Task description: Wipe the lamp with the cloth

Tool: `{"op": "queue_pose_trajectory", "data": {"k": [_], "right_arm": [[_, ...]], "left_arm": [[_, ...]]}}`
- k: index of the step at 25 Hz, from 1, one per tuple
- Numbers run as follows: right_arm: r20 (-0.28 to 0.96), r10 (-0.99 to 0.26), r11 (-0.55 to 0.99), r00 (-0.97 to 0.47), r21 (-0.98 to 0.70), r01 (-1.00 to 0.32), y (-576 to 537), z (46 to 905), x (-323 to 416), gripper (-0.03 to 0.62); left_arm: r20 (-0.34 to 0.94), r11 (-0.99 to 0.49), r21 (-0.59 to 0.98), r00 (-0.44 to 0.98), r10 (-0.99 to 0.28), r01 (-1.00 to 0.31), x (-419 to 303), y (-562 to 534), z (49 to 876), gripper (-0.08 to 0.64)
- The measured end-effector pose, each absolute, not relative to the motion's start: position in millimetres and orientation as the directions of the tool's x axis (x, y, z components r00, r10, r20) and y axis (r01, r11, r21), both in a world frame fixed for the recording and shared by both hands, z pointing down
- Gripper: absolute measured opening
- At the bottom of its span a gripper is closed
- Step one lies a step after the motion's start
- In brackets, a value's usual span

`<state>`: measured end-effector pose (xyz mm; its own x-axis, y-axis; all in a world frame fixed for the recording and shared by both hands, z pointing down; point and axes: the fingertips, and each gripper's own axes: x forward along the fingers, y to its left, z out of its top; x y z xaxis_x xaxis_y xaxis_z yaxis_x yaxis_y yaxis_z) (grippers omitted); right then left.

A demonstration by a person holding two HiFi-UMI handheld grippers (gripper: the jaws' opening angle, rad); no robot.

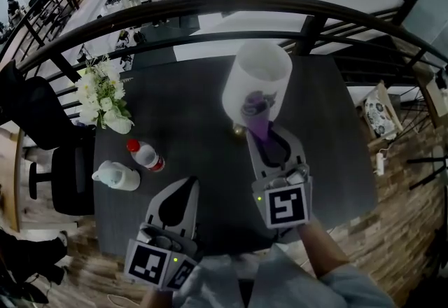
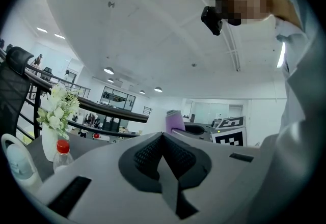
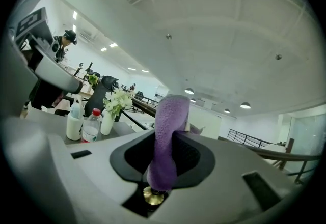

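- Lamp [image 1: 257, 81]: white shade and brass foot [image 1: 238, 130]. It stands at the far middle of the dark table [image 1: 329, 138], close to the far edge below the black railing [image 1: 210, 16].
- Right gripper [image 1: 273, 136]: clamped on the purple cloth [image 3: 170, 131], which reaches up to the shade's lower rim.
- Left gripper [image 1: 189, 184]: jaws pressed together with nothing between them. It sits near the table's front edge, apart from the lamp.
- Left edge: flowers [image 1: 101, 96], red-capped bottle [image 1: 145, 155] and white jug [image 1: 115, 176], clustered together.
- Right of the lamp: bare tabletop out to the edge.
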<state>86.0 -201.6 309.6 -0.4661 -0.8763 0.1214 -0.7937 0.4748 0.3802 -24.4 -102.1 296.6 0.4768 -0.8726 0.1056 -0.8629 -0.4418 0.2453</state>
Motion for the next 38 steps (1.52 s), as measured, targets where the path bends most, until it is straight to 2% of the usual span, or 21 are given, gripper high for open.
{"op": "queue_pose_trajectory", "data": {"k": [9,13,28,38], "right_arm": [[0.15,-0.812,0.579,-0.564,0.329,-0.746,-193.2,322.7,46.6,0.091],[0.155,-0.812,0.58,-0.562,0.323,-0.748,-198.7,328.8,48.5,0.091],[0.179,-0.875,0.483,-0.449,0.304,-0.821,-215.1,339.0,132.7,0.091],[0.155,-0.931,0.364,-0.331,0.327,-0.872,-233.5,336.2,195.4,0.091]], "left_arm": [[0.102,-0.401,0.237,0.433,-0.895,-0.885,-37.1,-99.2,293.6,0.012],[0.08,-0.388,0.227,0.414,-0.907,-0.893,-38.8,-97.3,290.3,0.012],[0.133,-0.377,0.227,0.412,-0.902,-0.898,-19.3,-92.4,298.3,0.012],[0.105,-0.384,0.23,0.415,-0.904,-0.894,-11.3,-96.5,294.8,0.012]]}}
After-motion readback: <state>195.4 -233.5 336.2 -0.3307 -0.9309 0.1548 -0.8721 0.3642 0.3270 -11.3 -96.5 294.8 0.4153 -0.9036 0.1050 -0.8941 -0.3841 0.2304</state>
